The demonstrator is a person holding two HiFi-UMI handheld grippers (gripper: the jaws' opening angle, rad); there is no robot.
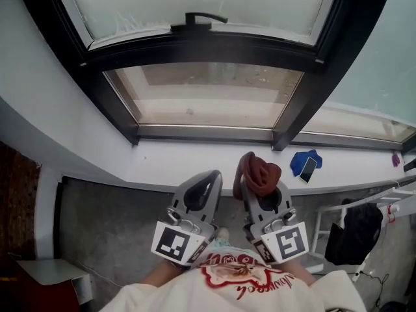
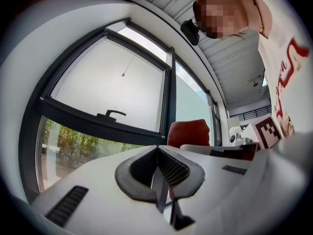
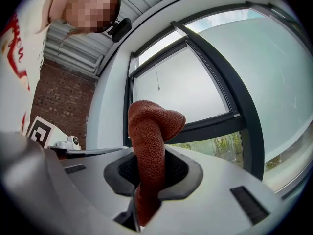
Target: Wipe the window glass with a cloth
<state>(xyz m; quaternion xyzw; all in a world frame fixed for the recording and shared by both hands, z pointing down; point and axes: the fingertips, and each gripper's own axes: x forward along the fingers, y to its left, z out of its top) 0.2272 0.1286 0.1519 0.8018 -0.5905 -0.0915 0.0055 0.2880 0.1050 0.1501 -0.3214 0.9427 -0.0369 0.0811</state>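
A rust-red cloth [image 1: 259, 173] sticks up from my right gripper [image 1: 255, 188], whose jaws are shut on it; in the right gripper view the cloth [image 3: 149, 146] stands folded between the dark pads. My left gripper [image 1: 211, 179] is beside it, jaws shut and holding nothing, and in its own view [image 2: 157, 153] the pads meet with the red cloth [image 2: 189, 132] visible behind. Both grippers hover in front of the white sill [image 1: 195, 163], below the window glass [image 1: 208, 93] framed in black. A black handle [image 1: 198, 18] sits on the upper pane.
A blue cloth [image 1: 300, 160] with a phone [image 1: 308, 169] on it lies on the sill to the right. A small purple item [image 1: 395, 158] sits at the far right. Below right are a white rack [image 1: 331, 220] and a dark bag [image 1: 356, 233].
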